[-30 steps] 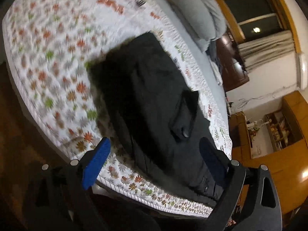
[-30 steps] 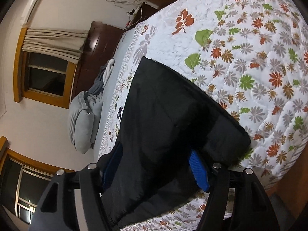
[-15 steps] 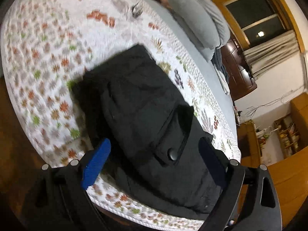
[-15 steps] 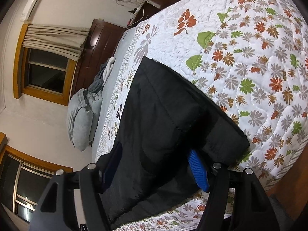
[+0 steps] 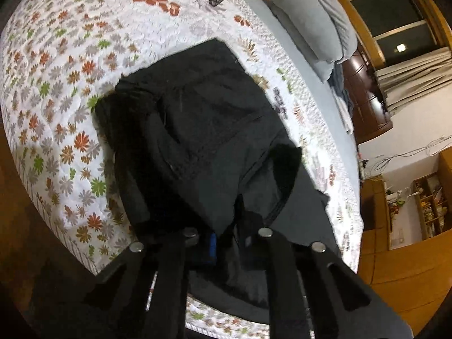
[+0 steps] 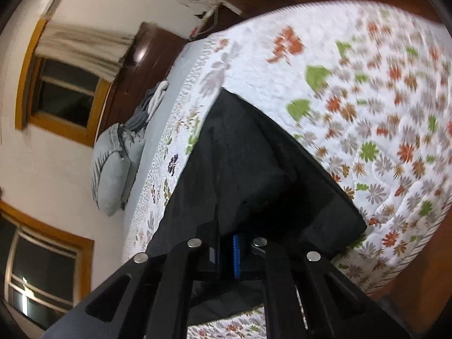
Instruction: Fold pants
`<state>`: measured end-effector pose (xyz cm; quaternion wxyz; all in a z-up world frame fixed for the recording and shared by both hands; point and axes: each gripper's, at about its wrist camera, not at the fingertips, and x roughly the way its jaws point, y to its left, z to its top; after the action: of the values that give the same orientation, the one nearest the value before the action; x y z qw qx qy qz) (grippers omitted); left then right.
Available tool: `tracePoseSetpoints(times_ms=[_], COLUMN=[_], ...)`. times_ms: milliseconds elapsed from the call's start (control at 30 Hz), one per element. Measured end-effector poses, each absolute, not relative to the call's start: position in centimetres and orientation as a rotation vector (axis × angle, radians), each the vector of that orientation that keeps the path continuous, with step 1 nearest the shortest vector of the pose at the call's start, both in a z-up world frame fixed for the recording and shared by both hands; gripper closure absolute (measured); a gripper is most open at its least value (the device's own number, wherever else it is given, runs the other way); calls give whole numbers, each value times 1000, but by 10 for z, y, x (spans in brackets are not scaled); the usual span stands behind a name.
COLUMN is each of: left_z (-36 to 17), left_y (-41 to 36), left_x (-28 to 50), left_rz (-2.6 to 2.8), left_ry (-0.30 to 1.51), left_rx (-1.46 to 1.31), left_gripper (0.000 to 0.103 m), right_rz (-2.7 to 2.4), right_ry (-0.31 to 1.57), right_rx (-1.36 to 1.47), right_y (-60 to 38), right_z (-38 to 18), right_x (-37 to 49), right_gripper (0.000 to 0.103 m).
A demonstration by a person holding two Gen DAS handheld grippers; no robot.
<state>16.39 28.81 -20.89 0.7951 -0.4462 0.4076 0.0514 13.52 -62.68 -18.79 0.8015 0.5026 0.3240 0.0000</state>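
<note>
Black cloth is pinched in both pairs of fingers: the left gripper has just closed on a raised fold at the near edge of the pants, and the right gripper has likewise just closed on the near edge of the pants in its own view, blue pads almost meeting with fabric between them. Outward from the fingers, the pants lie partly folded near the near edge of the bed, on a white flowered quilt, with a pocket flap standing up just beyond the left grip. Farther off sit grey pillows at the far right of the left view.

Risks from here, as I judge them: each grip may hold only the top layer, so lifting could peel the stack open instead of carrying the fold over. Uneven pull between the two hands would skew the crease. The loose flap could tuck under and bunch. Because the pile sits close to the mattress edge, a drag toward the near side could slide it off the bed
</note>
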Motion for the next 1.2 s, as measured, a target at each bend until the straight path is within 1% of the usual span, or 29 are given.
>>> tracePoseSetpoints(times_ms=[100,200,300,400,567,767,800,833,867,900,933,967,1000,1033,1100,1167,1200], left_z=[-203,-221,-229,-228,-234,-235,-234,-231,-229,-226,-219,-212,-199,-191,-174,-157,-150], left_y=[295,302,309,309,316,314,313,314,315,316,317,318,316,315,309,301,295], left_x=[158,157,154,158,165,167,166,164,160,156,149,142,133,127,118,115,118], left_rz=[91,94,90,93,103,99,96,96,97,106,114,138,183,205,217,217,198], left_ry=[876,924,934,945,952,972,972,967,958,951,930,913,881,855,807,756,733], left_rx=[-974,-1017,-1054,-1017,-1017,-940,-930,-921,-925,-922,-906,-872,-812,-773,-698,-646,-621], left_gripper=[96,96,96,96,96,96,91,88,86,76,62,53,38,33,33,29,21], right_rz=[2,-30,-37,-40,-53,-58,-46,-36,-32,-43,-70,-91,-98,-112,-116,-89,-66], right_ry=[698,761,756,758,763,783,782,772,754,732,692,662,649,632,614,591,587], right_rx=[1056,1057,1061,1020,1034,1036,1049,1074,1093,1099,1103,1109,1112,1108,1081,1053,1047], right_y=[-626,-631,-632,-629,-627,-627,-628,-631,-635,-639,-645,-652,-656,-659,-657,-647,-642], right_z=[-183,-204,-207,-201,-210,-220,-220,-219,-217,-212,-204,-198,-194,-188,-177,-164,-160], right_x=[126,124,121,120,113,121,120,116,111,104,92,81,76,68,62,65,70], right_gripper=[97,98,98,98,98,97,96,92,86,82,75,73,73,73,73,73,74])
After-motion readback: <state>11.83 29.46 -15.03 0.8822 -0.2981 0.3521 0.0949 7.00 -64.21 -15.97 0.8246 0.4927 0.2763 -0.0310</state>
